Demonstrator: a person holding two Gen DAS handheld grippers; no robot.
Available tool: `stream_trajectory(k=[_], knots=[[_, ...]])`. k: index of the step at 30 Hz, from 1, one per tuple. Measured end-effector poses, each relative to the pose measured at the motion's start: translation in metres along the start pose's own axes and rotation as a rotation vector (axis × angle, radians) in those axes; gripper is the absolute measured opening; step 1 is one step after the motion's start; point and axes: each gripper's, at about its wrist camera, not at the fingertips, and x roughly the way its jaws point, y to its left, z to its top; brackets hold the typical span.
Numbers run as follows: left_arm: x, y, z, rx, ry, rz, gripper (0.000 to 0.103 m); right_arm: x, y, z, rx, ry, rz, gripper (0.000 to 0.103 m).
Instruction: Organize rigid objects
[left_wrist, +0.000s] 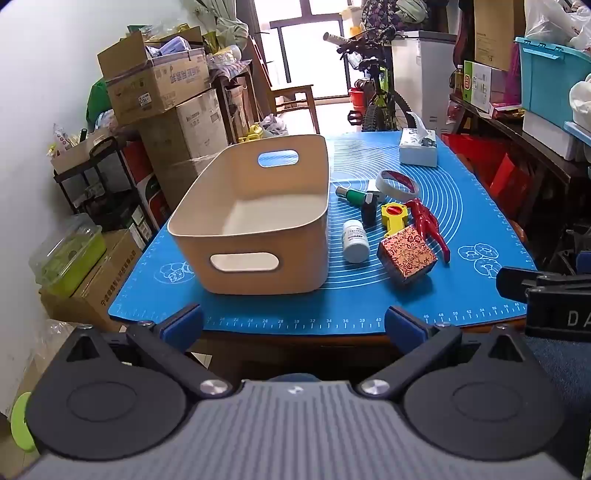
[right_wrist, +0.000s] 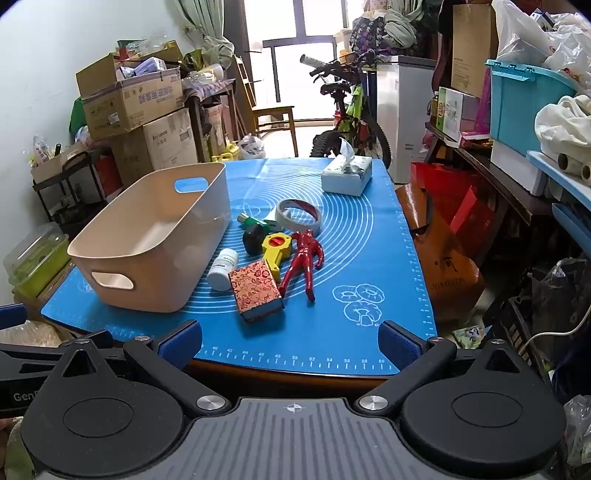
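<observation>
An empty beige basket (left_wrist: 258, 258) (right_wrist: 155, 284) stands on the left of the blue mat (left_wrist: 461, 288) (right_wrist: 351, 332). To its right lie a patterned red box (left_wrist: 406, 256) (right_wrist: 255, 291), a white bottle (left_wrist: 355, 242) (right_wrist: 222, 268), a red figure (left_wrist: 428, 225) (right_wrist: 303, 258), a yellow tool (left_wrist: 394, 218) (right_wrist: 277, 251), a green-and-black object (left_wrist: 360, 201) (right_wrist: 255, 230) and a tape roll (left_wrist: 397, 182) (right_wrist: 299, 216). My left gripper (left_wrist: 293, 326) and right gripper (right_wrist: 291, 341) are both open and empty, held before the table's near edge.
A tissue box (left_wrist: 418, 147) (right_wrist: 347, 175) sits at the mat's far end. Stacked cardboard boxes (left_wrist: 166, 96) stand left of the table, a bicycle (right_wrist: 347, 122) behind it, shelves with a turquoise bin (right_wrist: 524, 103) on the right.
</observation>
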Motion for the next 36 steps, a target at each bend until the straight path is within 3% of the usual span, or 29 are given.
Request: stream_trajectory(k=[36], knots=[[-0.0011,0.0031,-0.0016,-0.006,-0.003,-0.009,0.103,0.0033,-0.0028,-0.0011,0.003,0.007,-0.002,0.101]])
